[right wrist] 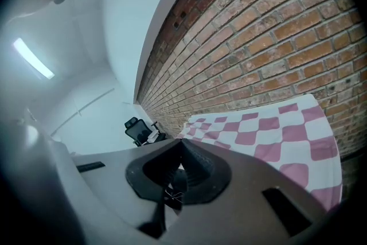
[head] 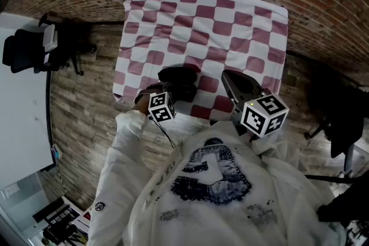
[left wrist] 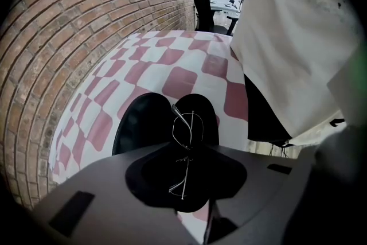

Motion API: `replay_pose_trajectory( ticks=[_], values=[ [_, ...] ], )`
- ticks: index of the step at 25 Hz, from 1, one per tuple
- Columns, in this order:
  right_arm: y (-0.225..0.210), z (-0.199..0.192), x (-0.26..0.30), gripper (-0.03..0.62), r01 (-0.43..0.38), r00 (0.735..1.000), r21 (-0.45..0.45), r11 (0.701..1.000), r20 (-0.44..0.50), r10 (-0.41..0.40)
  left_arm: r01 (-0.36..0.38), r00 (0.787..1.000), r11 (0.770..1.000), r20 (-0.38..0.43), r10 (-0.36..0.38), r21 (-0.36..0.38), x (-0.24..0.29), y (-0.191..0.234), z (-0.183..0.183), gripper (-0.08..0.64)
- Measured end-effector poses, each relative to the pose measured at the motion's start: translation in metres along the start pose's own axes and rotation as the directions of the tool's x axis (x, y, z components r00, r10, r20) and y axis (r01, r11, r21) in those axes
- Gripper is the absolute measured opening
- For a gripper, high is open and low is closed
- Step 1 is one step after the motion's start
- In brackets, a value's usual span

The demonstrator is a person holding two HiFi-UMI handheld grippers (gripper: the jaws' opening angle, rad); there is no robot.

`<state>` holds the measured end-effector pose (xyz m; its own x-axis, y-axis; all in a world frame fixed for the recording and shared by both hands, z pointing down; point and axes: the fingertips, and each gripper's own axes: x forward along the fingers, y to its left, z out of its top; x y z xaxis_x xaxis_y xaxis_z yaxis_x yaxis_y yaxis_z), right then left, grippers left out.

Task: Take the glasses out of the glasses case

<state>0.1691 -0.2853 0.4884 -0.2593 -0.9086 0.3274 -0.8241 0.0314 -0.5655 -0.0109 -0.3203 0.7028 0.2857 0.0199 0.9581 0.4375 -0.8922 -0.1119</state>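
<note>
An open black glasses case (head: 180, 82) lies near the front edge of the table. In the left gripper view the case (left wrist: 143, 120) shows both dark halves, and the thin wire-framed glasses (left wrist: 186, 126) stand up out of it. My left gripper (left wrist: 188, 149) points steeply down over the case with its jaws shut on the glasses' frame, which runs along the seam between the pads. In the head view the left gripper (head: 163, 94) sits at the case's near left side. My right gripper (head: 229, 79) hovers to the right of the case, shut (right wrist: 180, 143) and holding nothing.
A red-and-white checkered cloth (head: 202, 20) covers the table, which stands against a brick wall (right wrist: 275, 37). A black office chair (head: 23, 49) stands off to the left and dark furniture (head: 340, 112) to the right. The person's white sweatshirt (head: 213, 193) is at the table's front edge.
</note>
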Motion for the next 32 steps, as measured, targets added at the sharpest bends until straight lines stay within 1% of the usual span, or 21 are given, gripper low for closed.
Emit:
replay_pose_trajectory(
  ticks=[6,12,19,32],
  values=[
    [-0.0019,0.0007,0.0002,0.014,0.002,1.0,0.004,1.0,-0.001,-0.002,0.008,1.0,1.0,-0.005,-0.008,-0.002,0.0028,-0.0022,-0.0009,0.08],
    [-0.0016,0.0007,0.0003,0.014,0.002,1.0,0.007,1.0,-0.003,-0.002,0.013,1.0,1.0,-0.003,-0.013,-0.007,0.0039,-0.0033,-0.0004,0.072],
    [-0.0028,-0.0016,0.0012,0.014,0.006,1.0,0.009,1.0,-0.005,-0.006,0.015,1.0,1.0,-0.002,-0.015,-0.001,0.0071,-0.0073,-0.0012,0.026],
    [0.0052,-0.0058,0.0004,0.014,-0.001,1.0,0.002,1.0,-0.008,0.001,-0.011,1.0,0.999,0.026,0.012,-0.031,0.0034,-0.007,-0.0007,0.017]
  ],
)
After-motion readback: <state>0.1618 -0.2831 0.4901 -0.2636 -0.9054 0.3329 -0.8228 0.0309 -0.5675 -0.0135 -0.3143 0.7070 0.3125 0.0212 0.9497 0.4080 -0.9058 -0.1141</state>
